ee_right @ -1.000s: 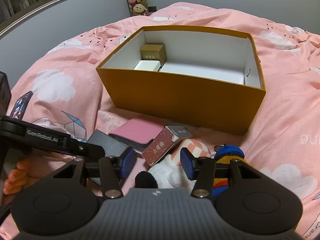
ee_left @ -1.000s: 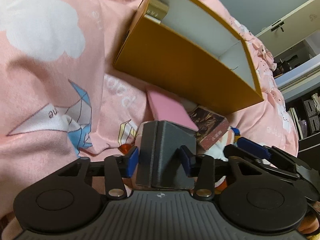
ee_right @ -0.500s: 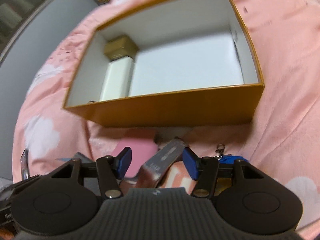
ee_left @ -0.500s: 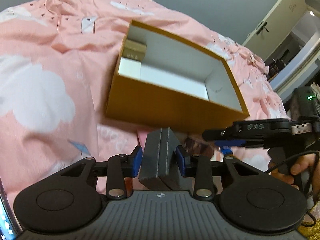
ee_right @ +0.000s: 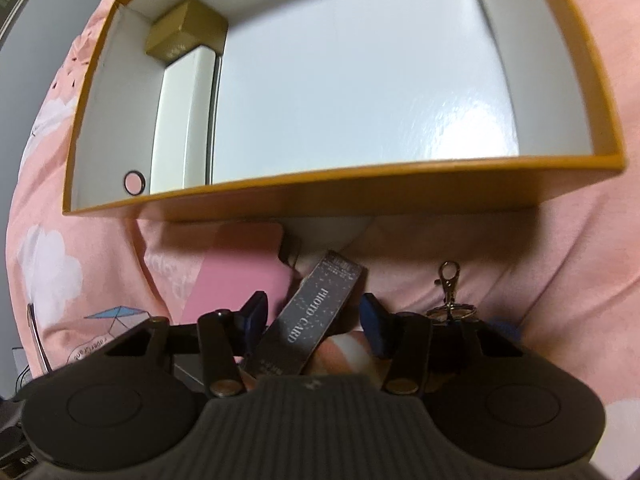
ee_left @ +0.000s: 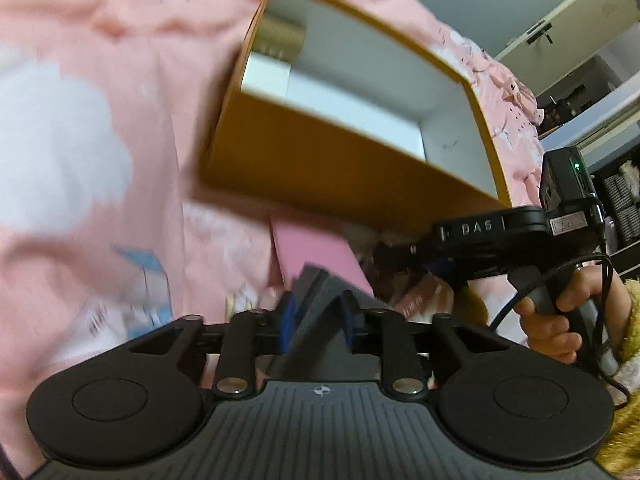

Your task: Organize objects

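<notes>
An orange box [ee_left: 320, 168] [ee_right: 400, 192] with a white inside stands open on the pink bed. It holds a gold box [ee_right: 184, 28], a white box [ee_right: 182, 120] and a small ring [ee_right: 134, 183]. My left gripper [ee_left: 318, 314] is shut on a dark grey box [ee_left: 320, 304], held above the bed in front of the orange box. My right gripper [ee_right: 314, 316] is open, its jaws on either side of a dark photo card box [ee_right: 308, 316] lying on the bed; it also shows in the left wrist view [ee_left: 480, 248].
A pink wallet [ee_right: 236, 280] [ee_left: 316, 248] lies in front of the orange box. A keychain with a metal clasp [ee_right: 448, 280] lies to the right of the photo card box. Shelves and a cupboard [ee_left: 580, 40] stand beyond the bed.
My left gripper closed on the grey box and lifted it. My right gripper moved forward and down, close to the orange box, so the photo card box now sits between its jaws.
</notes>
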Demonstrator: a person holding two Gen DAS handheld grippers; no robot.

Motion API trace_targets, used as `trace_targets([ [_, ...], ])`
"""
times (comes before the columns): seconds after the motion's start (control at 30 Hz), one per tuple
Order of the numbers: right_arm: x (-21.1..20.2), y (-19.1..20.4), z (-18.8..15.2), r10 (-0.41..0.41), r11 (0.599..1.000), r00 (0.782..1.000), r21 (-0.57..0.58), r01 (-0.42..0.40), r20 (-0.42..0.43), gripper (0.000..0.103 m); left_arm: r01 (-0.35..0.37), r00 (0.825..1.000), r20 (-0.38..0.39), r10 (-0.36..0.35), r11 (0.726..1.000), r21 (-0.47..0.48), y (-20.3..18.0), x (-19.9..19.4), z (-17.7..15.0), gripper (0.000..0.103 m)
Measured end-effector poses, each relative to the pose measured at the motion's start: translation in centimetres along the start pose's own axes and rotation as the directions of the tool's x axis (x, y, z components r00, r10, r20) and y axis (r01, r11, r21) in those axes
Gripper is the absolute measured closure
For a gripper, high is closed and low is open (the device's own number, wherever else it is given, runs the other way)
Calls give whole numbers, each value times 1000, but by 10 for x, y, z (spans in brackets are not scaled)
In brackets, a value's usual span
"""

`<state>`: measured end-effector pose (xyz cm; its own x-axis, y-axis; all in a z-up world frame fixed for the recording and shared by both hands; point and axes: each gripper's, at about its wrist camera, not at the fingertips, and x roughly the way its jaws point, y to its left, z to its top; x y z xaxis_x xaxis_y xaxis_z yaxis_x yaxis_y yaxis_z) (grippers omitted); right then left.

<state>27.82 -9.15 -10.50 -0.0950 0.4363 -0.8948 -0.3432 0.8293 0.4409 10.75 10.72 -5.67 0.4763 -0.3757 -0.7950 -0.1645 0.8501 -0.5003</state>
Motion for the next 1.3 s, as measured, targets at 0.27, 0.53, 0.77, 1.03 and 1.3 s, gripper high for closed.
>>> trace_targets([
  [0.27, -6, 11, -6, 9, 997, 1000, -79, -8, 12, 61, 61, 994, -86, -63, 998, -32, 14, 19, -4, 29],
  [0.53, -36, 22, -31, 33, 984, 994, -178, -13, 107, 69, 86, 994, -61, -87, 996, -18, 12, 20, -9, 30],
  [0.77, -66, 27, -51, 65, 976, 977, -218, -19, 205, 75, 33, 999, 25, -34, 999, 39, -7, -4, -20, 53],
  [1.03, -101, 39, -65, 103, 962, 948, -271, -18, 302, 78, 33, 987, 157, -43, 997, 67, -22, -34, -15, 63],
  [1.3, -146, 53, -63, 163, 944, 904, -328, -27, 394, 78, 52, 961, 265, -78, 993, 105, -38, -59, 14, 100],
])
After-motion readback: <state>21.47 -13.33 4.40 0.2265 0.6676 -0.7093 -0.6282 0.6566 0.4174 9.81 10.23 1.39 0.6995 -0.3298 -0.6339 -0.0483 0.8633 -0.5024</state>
